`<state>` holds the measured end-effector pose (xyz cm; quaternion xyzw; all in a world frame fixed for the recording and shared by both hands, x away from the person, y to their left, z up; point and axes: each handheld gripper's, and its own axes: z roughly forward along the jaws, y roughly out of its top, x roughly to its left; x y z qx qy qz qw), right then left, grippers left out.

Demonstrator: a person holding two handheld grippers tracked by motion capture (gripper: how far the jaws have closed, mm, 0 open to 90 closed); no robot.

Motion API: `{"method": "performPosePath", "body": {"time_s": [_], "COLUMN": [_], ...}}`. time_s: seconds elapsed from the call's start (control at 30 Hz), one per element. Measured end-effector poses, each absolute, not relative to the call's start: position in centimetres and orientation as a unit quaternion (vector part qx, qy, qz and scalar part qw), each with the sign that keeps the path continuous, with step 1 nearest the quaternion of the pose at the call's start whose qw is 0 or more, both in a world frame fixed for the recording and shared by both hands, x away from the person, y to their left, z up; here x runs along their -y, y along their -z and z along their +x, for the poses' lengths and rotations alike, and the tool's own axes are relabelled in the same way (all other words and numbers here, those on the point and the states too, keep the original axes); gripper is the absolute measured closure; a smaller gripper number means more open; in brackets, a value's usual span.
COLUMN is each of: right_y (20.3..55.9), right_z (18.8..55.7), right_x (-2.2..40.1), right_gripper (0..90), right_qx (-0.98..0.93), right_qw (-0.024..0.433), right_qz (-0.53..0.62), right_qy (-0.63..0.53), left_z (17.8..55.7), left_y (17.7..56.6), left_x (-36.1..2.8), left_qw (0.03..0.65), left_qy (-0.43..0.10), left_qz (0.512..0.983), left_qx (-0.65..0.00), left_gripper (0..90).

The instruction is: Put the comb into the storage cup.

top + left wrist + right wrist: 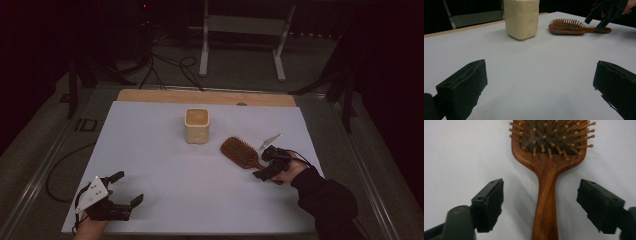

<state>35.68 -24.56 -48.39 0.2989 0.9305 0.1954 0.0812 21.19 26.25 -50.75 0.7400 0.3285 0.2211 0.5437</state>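
A wooden paddle hairbrush (240,151) lies bristles up on the white sheet, right of centre, its handle pointing toward the person. My right gripper (262,164) is low over that handle. In the right gripper view the handle (546,202) runs up between the two jaws, which stand open on either side with a gap to the wood. A cream square cup (196,125) stands upright mid-table. My left gripper (129,187) rests near the front left, open, with bare sheet between its jaws (539,85). The left gripper view shows the cup (522,17), the brush (566,26) and the right gripper (596,22).
A white sheet (165,210) covers most of the wooden tabletop (200,96). Beyond the far edge, on the dim floor, are a metal stand (240,30) and loose cables (170,65). Metal rails run along both sides of the table.
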Motion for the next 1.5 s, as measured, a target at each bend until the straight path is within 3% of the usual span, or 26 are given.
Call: {"method": "performPosePath", "body": {"time_s": [0.07, 0.4, 0.73, 1.5], "right_y": [48.4, 48.6, 48.9, 49.2], "right_z": [36.0, 36.6, 37.2, 37.9], "right_x": [24.5, 23.7, 23.3, 21.8], "right_gripper": [30.6, 34.3, 53.6, 71.8], "right_qx": [-0.933, -0.936, -0.938, -0.938], "right_qw": [0.081, 0.093, 0.077, 0.052], "right_qz": [0.295, 0.301, 0.309, 0.331], "right_qy": [-0.191, -0.155, -0.138, -0.083], "left_z": [21.2, 21.2, 21.2, 21.1], "left_y": [50.8, 50.8, 50.7, 50.8], "left_x": [-26.2, -26.3, -26.3, -26.3], "left_qw": [0.543, 0.544, 0.544, 0.543], "left_qy": [-0.220, -0.220, -0.220, -0.219], "left_qz": [0.741, 0.740, 0.740, 0.741], "left_qx": [-0.329, -0.329, -0.329, -0.329], "left_gripper": [0.0, 0.0, 0.0, 0.0]}}
